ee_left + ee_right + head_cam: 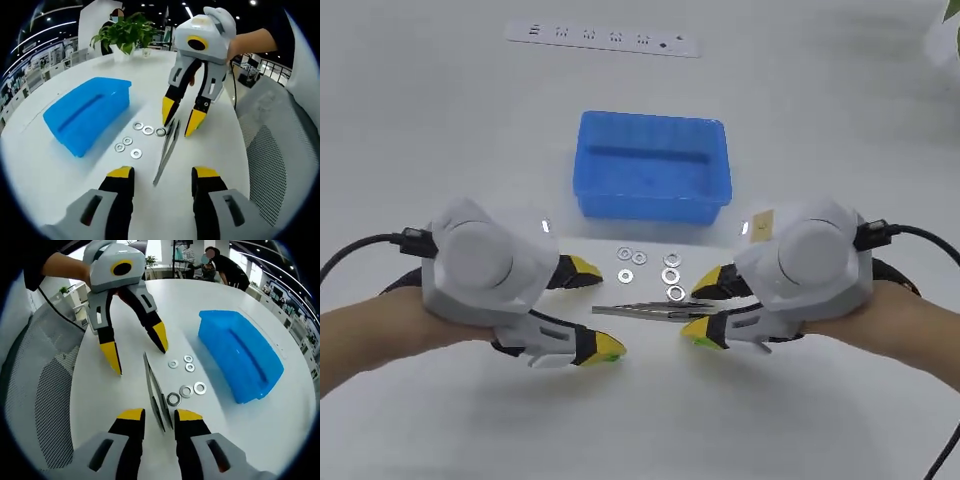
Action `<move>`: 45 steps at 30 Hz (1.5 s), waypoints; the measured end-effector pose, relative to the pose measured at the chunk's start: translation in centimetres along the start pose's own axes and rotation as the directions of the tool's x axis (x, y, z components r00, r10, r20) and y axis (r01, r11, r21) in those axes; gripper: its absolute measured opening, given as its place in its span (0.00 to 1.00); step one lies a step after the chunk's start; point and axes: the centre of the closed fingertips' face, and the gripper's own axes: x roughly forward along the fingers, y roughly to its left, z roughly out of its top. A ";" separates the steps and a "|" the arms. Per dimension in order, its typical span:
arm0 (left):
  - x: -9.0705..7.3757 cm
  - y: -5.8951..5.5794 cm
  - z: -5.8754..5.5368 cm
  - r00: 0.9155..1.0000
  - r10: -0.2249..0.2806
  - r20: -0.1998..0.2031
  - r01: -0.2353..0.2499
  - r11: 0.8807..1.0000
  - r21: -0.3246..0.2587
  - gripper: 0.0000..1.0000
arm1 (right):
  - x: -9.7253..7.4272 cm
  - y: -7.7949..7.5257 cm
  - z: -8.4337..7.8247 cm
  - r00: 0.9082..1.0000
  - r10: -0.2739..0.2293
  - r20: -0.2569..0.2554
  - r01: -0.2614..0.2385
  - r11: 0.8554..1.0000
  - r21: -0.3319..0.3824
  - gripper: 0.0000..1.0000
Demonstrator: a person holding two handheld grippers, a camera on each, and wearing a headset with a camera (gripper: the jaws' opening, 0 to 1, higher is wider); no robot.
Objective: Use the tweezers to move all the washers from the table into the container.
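Note:
Slim metal tweezers [640,311] lie flat on the white table, between my two grippers. My left gripper [598,308] is open, its tips just short of the tweezers' left end. My right gripper [700,308] is open more narrowly and straddles the right end without pinching it. In the right gripper view that end of the tweezers [159,397] lies between the yellow fingertips [131,416]. Several steel washers [670,276] are scattered just behind the tweezers. Beyond them stands the blue container [653,165]. In the left gripper view the tweezers [167,150] point away towards the right gripper [181,119], with washers [136,153] to the left.
A white power strip [603,38] lies at the table's far edge. A potted plant [125,32] stands beyond the container [87,117]. A mesh chair [280,165] sits beside the table's near edge. People stand in the background [225,265].

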 end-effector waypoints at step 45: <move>0.6 -2.7 0.6 0.975 -0.098 -0.200 0.171 0.905 0.389 0.06 | 1.0 2.9 1.4 0.998 0.055 0.025 -0.049 0.974 -0.223 0.07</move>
